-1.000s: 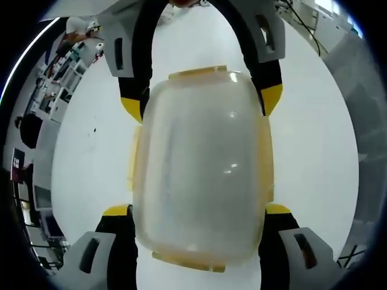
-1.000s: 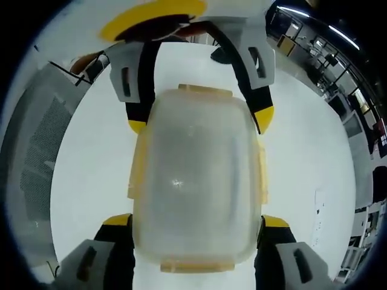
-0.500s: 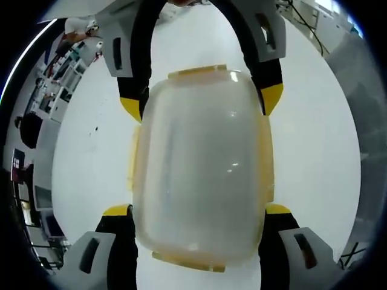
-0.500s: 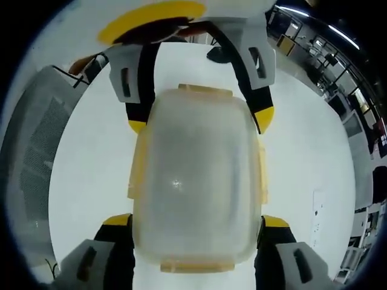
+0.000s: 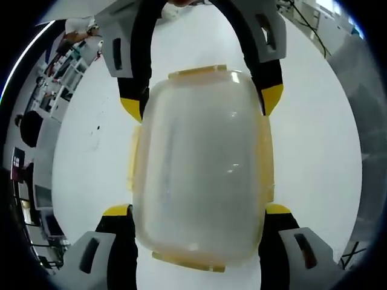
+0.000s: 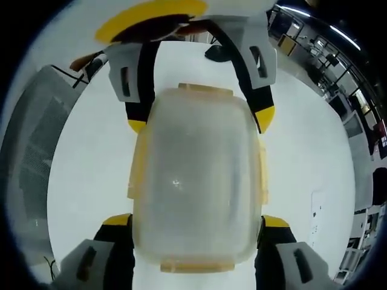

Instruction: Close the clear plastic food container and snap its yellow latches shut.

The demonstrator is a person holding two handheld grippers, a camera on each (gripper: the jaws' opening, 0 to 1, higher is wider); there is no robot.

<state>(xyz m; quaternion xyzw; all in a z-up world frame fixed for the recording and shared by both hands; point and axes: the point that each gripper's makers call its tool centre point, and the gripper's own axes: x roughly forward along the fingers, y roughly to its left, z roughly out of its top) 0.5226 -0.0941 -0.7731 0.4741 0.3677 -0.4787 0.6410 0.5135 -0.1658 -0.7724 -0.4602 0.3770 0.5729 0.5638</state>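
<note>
- The clear container (image 5: 202, 166) sits on the white tabletop (image 5: 91, 169), yellow latches (image 5: 197, 72) at its edges
- Left tool (image 5: 199, 210) is clamped on one end of it
- Right tool (image 6: 196, 220) grips the opposite end, jaws pressed against both sides

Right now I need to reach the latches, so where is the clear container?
The clear container sits mid-frame in both views on the white table, between the left gripper near it and the right gripper opposite.
</note>
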